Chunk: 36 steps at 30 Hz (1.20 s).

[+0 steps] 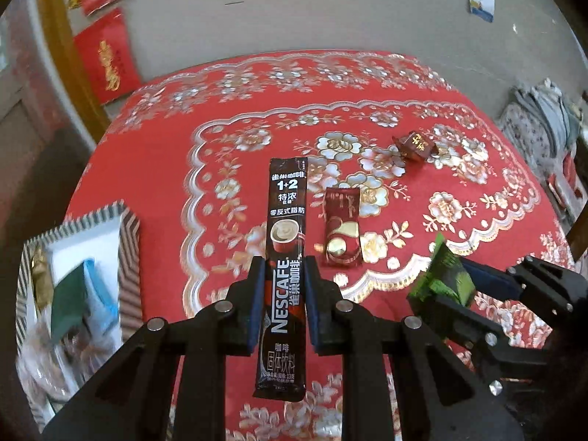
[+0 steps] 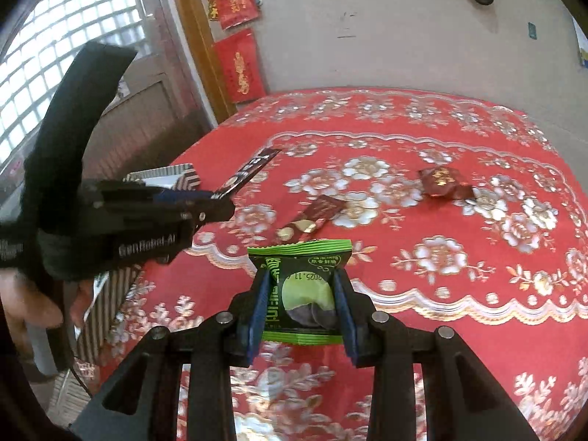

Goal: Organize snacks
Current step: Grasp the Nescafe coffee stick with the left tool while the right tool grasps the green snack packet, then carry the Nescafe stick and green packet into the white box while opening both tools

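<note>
A table covered by a red cloth (image 1: 165, 169) with silver and gold flowers fills both views.

The left gripper (image 1: 284, 268) pinches a long dark coffee stick (image 1: 286, 242) about halfway along its length, with both blue pads pressed against its narrow sides. The stick is lifted off the cloth and points away from the camera. From the right wrist view, this gripper (image 2: 224, 198) comes in from the left, and the stick (image 2: 253, 171) juts out past its tips.

The right gripper (image 2: 303, 288) clamps a green snack packet (image 2: 301, 290) between its pads, holding it above the cloth near the front edge of the table. In the left wrist view, the same packet (image 1: 443, 275) shows at the right, held in the right gripper (image 1: 455, 275).

Two more snacks lie on the cloth: a dark red packet with gold print (image 1: 341, 229) just right of the coffee stick, and a small dark red wrapped candy (image 1: 415, 145) farther back to the right.

At the table's left edge stands a striped box (image 1: 128, 257) holding several other packets, blurred.
</note>
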{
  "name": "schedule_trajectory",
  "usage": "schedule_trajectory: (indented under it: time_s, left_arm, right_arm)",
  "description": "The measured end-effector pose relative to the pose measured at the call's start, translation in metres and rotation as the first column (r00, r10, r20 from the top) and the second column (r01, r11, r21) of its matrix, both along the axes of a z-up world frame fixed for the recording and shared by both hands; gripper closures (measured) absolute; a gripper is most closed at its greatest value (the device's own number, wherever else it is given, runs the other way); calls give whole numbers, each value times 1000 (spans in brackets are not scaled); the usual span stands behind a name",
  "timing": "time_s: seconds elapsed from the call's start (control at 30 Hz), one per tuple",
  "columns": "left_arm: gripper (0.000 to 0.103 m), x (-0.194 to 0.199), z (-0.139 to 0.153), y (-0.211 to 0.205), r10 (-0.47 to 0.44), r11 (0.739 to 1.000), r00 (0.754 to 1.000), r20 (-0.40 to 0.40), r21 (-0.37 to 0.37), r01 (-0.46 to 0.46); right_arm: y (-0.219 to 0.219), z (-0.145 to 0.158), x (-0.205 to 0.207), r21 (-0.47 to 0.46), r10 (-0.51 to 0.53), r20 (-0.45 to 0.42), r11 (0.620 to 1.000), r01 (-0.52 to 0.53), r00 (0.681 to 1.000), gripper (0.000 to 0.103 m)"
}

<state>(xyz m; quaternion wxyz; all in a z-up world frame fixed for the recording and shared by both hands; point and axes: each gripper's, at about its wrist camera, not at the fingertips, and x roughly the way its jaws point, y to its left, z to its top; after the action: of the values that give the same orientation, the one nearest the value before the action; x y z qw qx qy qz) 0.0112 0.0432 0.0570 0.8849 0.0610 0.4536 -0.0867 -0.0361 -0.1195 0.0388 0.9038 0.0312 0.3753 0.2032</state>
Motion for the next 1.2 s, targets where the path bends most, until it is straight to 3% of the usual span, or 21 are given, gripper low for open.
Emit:
schedule_trajectory:
  time_s: [0.23, 0.43, 1.2]
  left_arm:
    - [85, -30, 5, 26, 77, 996, 996, 37, -40, -75]
    - [85, -55, 12, 40, 95, 995, 991, 95, -25, -93]
    - [85, -110, 17, 137, 255, 965, 958, 127, -102, -243]
  right_arm:
    - [19, 7, -7, 6, 14, 21, 1000, -15, 1000, 68]
    - [38, 11, -15, 3, 50, 30, 999, -50, 998, 68]
    - [128, 34, -33, -35, 200, 82, 980, -198, 976, 68]
